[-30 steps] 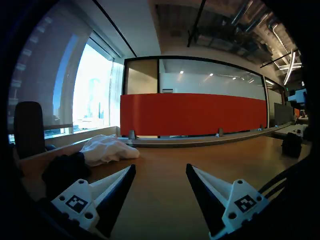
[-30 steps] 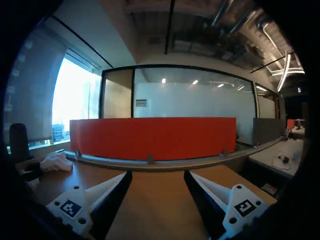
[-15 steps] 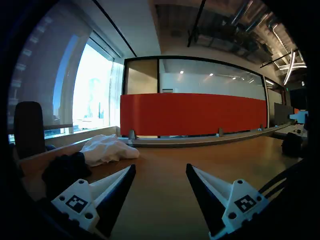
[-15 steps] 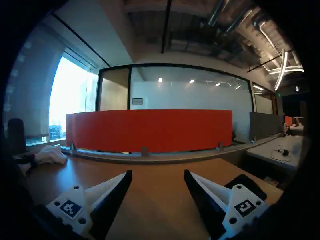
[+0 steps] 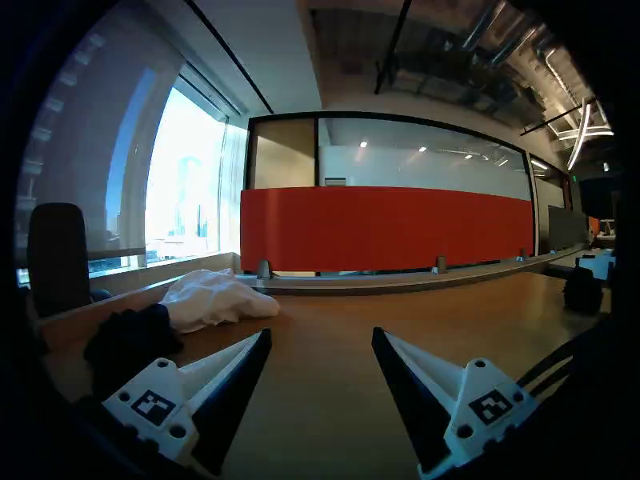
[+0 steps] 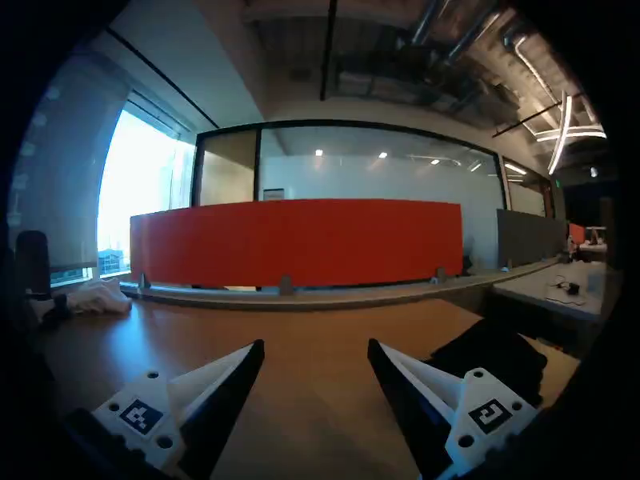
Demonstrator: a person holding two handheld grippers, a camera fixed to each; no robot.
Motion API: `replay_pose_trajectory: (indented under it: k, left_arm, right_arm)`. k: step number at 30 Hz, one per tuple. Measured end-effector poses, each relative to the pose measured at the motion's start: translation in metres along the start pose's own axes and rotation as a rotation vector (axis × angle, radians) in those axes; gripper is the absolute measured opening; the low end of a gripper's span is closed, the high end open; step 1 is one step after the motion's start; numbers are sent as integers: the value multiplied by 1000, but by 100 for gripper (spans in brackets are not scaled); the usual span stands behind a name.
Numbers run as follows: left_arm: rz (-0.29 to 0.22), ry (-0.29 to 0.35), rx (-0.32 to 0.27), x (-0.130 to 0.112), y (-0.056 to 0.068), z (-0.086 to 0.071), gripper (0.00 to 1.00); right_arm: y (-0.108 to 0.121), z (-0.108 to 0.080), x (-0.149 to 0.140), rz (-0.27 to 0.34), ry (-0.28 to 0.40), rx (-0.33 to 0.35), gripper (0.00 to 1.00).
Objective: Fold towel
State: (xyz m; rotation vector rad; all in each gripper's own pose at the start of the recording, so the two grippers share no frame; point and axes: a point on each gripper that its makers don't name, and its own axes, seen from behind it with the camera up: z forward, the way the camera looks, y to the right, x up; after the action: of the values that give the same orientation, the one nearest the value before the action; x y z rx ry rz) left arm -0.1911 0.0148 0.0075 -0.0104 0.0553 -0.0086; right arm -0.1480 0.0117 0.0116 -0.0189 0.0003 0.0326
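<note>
A crumpled white towel [image 5: 214, 298] lies at the far left of the wooden table [image 5: 336, 320], beside a dark cloth [image 5: 128, 340]. My left gripper [image 5: 320, 346] stands open low over the table, with nothing between its fingers, and the towel is ahead to its left. In the right gripper view the same white towel [image 6: 96, 298] shows small at the far left. My right gripper [image 6: 314, 354] is open and empty above the table [image 6: 304, 344]. A dark cloth [image 6: 492, 356] lies just beyond its right finger.
A red divider panel [image 5: 384, 228] runs along the table's back edge, with a glass-walled room behind it. A dark chair back [image 5: 56, 256] stands at the left by the window. A small dark object [image 5: 582, 290] sits at the table's right end. More desks [image 6: 560, 288] lie to the right.
The right gripper has dropped lower toward the table, bringing a dark cloth into view by its right finger; the white towel slid further left. The left gripper has held still.
</note>
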Motion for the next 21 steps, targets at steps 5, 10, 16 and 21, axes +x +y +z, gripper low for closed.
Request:
replay_pose_trajectory:
  k: [5,10,16,21]
  left_arm:
    - [0,0,0,0,0,0,93]
    - [0,0,0,0,0,0,93]
    - [0,0,0,0,-1,0,93]
    - [0,0,0,0,0,0,93]
  right_arm:
    - [3,1,-10,-10,-10,-1,100]
    - [-1,0,-15,-9,-10,8,100]
    - [-9,-3,-17,-24,0,20,100]
    - [-11,-4,-16,-27,10,25,100]
